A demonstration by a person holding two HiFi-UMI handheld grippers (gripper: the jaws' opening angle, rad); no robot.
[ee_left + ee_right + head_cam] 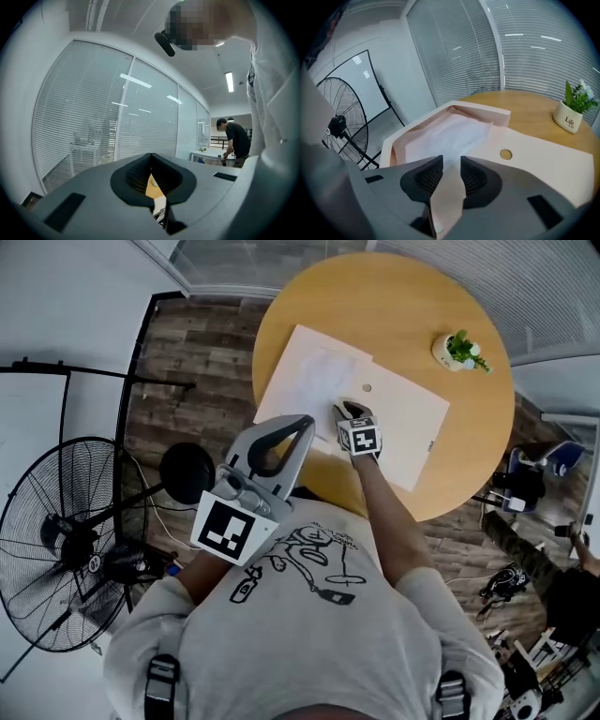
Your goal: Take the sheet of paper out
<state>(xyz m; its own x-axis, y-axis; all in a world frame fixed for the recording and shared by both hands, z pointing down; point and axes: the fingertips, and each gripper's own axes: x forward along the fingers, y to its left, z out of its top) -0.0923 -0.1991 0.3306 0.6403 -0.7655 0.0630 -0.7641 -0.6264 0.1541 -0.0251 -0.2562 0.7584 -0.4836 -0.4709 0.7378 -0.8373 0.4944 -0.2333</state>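
On table: envelope, plant | right gripper jaws spread | left gripper jaws together

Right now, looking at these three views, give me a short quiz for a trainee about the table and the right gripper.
1. True or false: the potted plant stands on the envelope.
2. The right gripper has its jaws: A) shut on a pen, B) apart, over the envelope, C) out of view.
3. Fill in: the white sheet lies ___ the opened envelope.

Key: 1 false, it stands on the bare table, apart from the envelope. 2 B. 3 inside.
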